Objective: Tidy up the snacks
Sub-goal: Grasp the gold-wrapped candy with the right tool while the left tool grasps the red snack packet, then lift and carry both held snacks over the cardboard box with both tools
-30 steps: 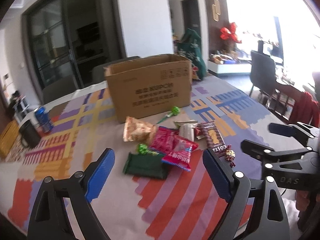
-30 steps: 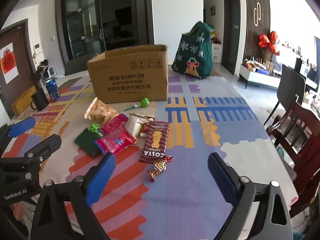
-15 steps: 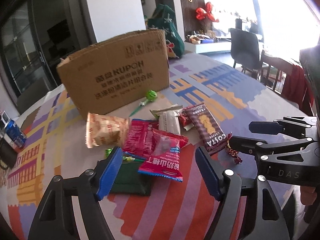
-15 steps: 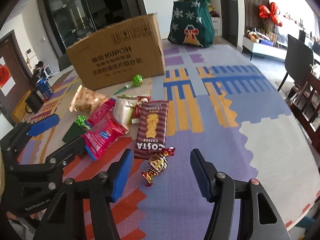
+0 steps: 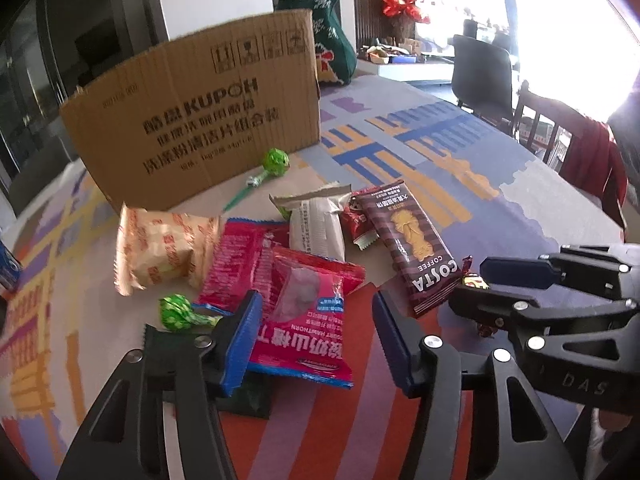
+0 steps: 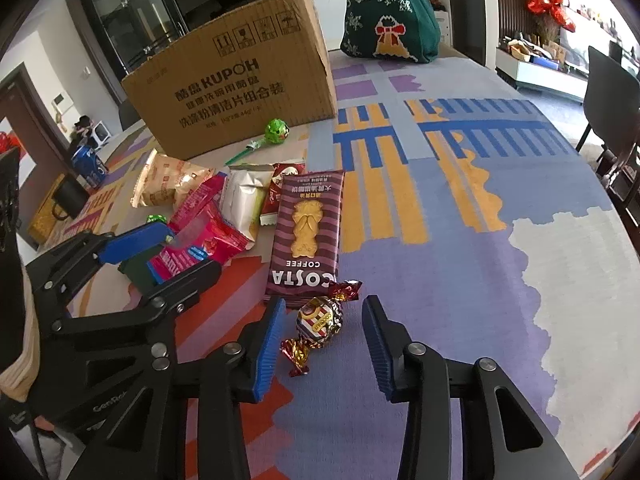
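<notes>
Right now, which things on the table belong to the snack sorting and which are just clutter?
Job:
- pink hawthorn packet
- Costa Coffee biscuit pack
- foil-wrapped candy
- green lollipop
- cardboard box
- left gripper
- right gripper

Lying about:
- green Christmas bag
- black mug
- blue can

Black skeletal hand-held gripper [image 6: 323,344] frames, ribbed blue finger pads [image 5: 240,344], silver screws, embossed "DAS" lettering.
</notes>
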Demonstrator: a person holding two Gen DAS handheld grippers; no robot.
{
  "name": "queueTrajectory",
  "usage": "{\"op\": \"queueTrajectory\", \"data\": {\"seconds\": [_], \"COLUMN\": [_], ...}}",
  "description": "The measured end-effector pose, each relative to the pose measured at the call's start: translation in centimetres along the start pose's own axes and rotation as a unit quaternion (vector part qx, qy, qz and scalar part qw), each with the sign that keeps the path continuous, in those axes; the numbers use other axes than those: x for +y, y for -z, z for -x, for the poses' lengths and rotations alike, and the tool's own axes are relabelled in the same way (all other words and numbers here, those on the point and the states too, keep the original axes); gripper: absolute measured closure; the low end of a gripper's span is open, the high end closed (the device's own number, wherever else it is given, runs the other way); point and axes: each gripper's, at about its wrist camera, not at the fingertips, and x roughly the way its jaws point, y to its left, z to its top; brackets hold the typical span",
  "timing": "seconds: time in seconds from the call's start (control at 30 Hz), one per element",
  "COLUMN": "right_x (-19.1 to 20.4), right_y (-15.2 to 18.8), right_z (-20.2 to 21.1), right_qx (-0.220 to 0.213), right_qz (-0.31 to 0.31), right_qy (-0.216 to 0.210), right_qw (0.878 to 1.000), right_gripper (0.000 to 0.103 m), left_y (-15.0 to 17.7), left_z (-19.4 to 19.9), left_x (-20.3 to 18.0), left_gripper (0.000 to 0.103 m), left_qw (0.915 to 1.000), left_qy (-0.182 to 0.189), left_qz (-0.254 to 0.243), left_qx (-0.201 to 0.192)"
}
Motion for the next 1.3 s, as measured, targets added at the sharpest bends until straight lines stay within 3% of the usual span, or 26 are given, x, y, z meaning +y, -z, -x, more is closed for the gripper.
{"op": "queueTrajectory", "data": {"seconds": [0.17,0.37,0.9,1.3], "right_x": [0.1,0.0,1.6,3.9], "right_y": [0.0,0.0,-1.1,-5.3], "right_z": [-0.3,-0.4,2.4,4.2], "right_qx": [0.005,0.007,-0.04,-0.089], "right_qz": [0.002,0.003,0.039,0.073], "right_qy": [-0.003,-0.002,-0.017,-0.043], "right_qw": [1.0,1.0,0.998,0.992], "right_gripper": [0.071,0.078,0.078,0.078], "left_y": [0.1,0.2,-0.8,-3.6], "left_z": [-0.8,-0.7,3.8,6.9], "left_x": [0.0,0.3,1.2,4.1], "left_gripper": [0.062,0.068,0.069,0.069], "left_qw": [0.9998,0.9989,0.9949,0.9896], "left_qy": [0.008,0.016,0.002,-0.037], "left_qz": [0.014,0.039,0.099,0.127], "left_qx": [0.015,0.02,-0.018,-0.057]}}
